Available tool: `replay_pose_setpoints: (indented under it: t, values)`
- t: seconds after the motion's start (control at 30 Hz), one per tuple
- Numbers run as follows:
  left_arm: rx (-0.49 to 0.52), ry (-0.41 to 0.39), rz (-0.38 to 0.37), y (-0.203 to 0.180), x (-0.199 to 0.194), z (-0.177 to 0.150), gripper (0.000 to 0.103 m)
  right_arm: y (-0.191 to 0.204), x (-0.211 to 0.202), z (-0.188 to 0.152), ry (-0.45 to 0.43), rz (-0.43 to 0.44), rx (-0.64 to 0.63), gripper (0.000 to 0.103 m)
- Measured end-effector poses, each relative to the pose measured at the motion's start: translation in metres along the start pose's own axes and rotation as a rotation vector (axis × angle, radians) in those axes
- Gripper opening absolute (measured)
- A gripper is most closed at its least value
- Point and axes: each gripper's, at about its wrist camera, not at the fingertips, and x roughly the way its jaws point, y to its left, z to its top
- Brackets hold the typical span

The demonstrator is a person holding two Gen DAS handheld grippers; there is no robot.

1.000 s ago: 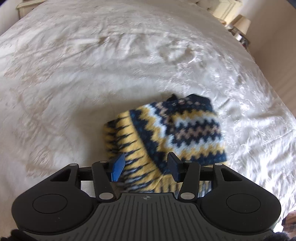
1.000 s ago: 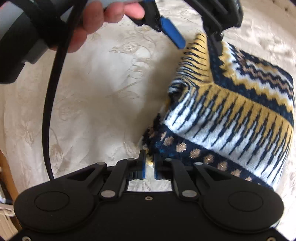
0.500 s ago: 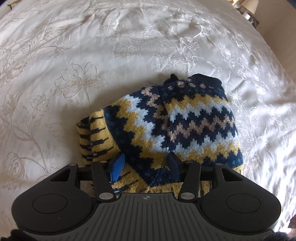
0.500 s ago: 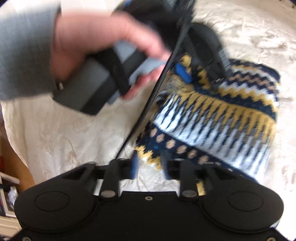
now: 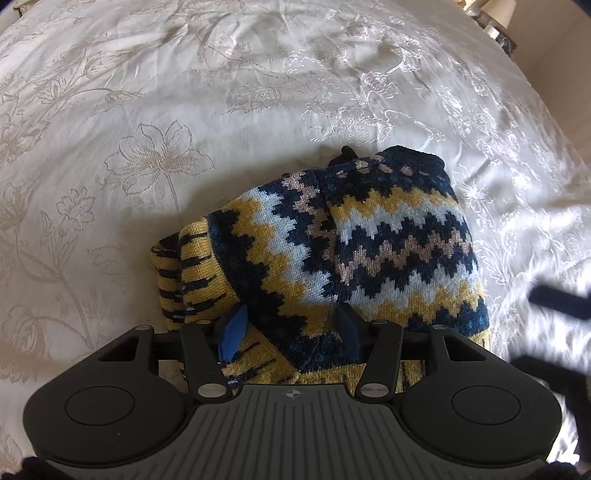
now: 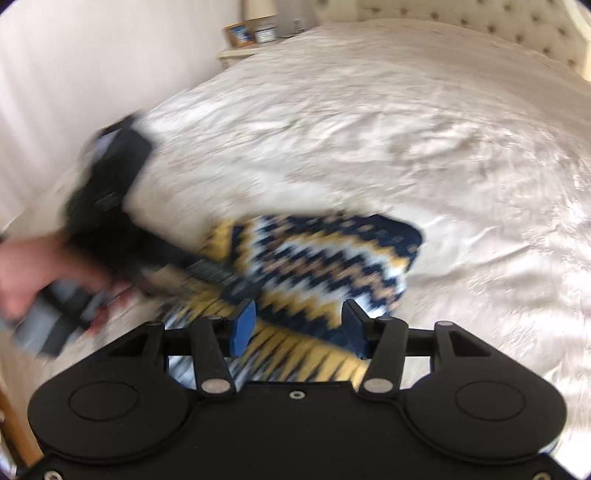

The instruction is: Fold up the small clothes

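Observation:
A folded knit sweater [image 5: 369, 251] with navy, yellow and white zigzag bands lies on the bed. My left gripper [image 5: 290, 314] hangs just over its near edge, pointing steeply down. It is open, with its blue pads [image 5: 232, 332] apart above the knit and not pressing it. In the right wrist view the sweater [image 6: 332, 258] lies below and ahead of my right gripper [image 6: 298, 308], whose jaws are opening with nothing gripped between them. A hand [image 6: 29, 273] holds the blurred left gripper [image 6: 110, 192] at the sweater's left side.
A cream floral bedspread [image 5: 147, 110] covers the whole bed. A tufted headboard [image 6: 480, 29] and a bedside table with picture frames [image 6: 251, 33] stand at the far end. A lamp [image 5: 495, 11] is at the top right. A blurred dark gripper part [image 5: 554, 295] shows at the right.
My right gripper let go of the sweater's hem, opened and drew back and up. My left gripper came down closer over the sweater, then held still.

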Motion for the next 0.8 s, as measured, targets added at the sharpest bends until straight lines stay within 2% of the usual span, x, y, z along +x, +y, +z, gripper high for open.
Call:
replay_pose_setpoints:
  t: [0.03, 0.1, 0.3, 0.47, 0.53, 0.6, 0.67, 0.77, 0.8]
  values:
    - [0.002, -0.003, -0.003, 0.001, 0.000, -0.001, 0.052, -0.004, 0.009, 0.005, 0.009, -0.018, -0.003, 0.055]
    - [0.011, -0.008, -0.004, 0.001, -0.001, -0.002, 0.052, -0.010, 0.031, 0.012, 0.035, -0.042, -0.015, 0.037]
    - [0.014, -0.038, -0.013, 0.003, -0.001, -0.006, 0.052, -0.036, 0.096, 0.023, 0.121, -0.138, 0.005, 0.034]
    - [0.017, -0.068, -0.017, 0.004, -0.004, -0.012, 0.052, -0.048, 0.117, 0.030, 0.141, -0.135, 0.038, 0.035]
    - [0.022, -0.085, -0.024, 0.005, -0.010, -0.017, 0.052, -0.051, 0.109, 0.027, 0.126, -0.111, 0.064, 0.039]
    - [0.028, -0.101, -0.021, 0.008, -0.017, -0.029, 0.054, -0.057, 0.097, 0.021, 0.105, -0.080, 0.113, 0.053]
    - [0.030, -0.103, -0.015, 0.009, -0.024, -0.045, 0.056, -0.063, 0.086, 0.010, 0.117, -0.049, 0.168, 0.062]
    - [0.043, -0.105, 0.000, 0.009, -0.032, -0.070, 0.059, -0.067, 0.075, -0.013, 0.137, 0.009, 0.243, 0.062]
    - [0.050, -0.101, 0.018, 0.009, -0.035, -0.076, 0.067, -0.067, 0.072, -0.020, 0.145, 0.027, 0.259, 0.062]
